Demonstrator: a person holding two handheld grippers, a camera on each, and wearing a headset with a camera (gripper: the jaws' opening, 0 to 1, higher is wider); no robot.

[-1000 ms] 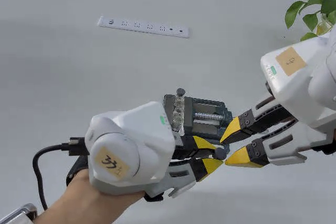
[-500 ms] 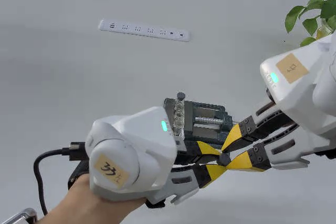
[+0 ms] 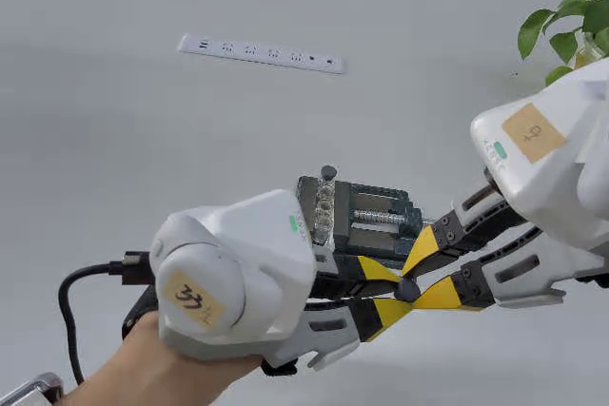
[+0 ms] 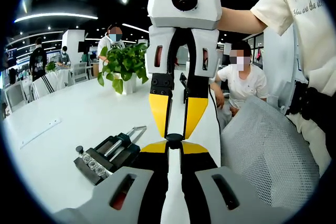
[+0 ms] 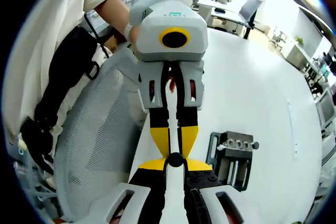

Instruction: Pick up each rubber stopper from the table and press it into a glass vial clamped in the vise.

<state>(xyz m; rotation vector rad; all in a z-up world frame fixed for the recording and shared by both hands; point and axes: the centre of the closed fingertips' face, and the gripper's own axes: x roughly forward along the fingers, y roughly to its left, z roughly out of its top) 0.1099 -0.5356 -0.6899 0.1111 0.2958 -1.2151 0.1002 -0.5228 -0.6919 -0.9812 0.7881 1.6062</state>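
Head view: your left gripper [image 3: 398, 292] and right gripper [image 3: 419, 280] meet tip to tip, both pinching the stopper [image 3: 407, 289]; its axis is unreadable. Vise [image 3: 376, 199] with upright vials [image 3: 324, 204] sits just beside the tips.

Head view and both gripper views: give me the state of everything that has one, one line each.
left gripper: shut on the rubber stopper.
right gripper: shut on the same rubber stopper, tip to tip with the left gripper.
rubber stopper: held in the air between both pairs of jaws, beside the vise.
vise: shut on a row of glass vials.
glass vials: upright; the end one is stoppered, the rest look open.
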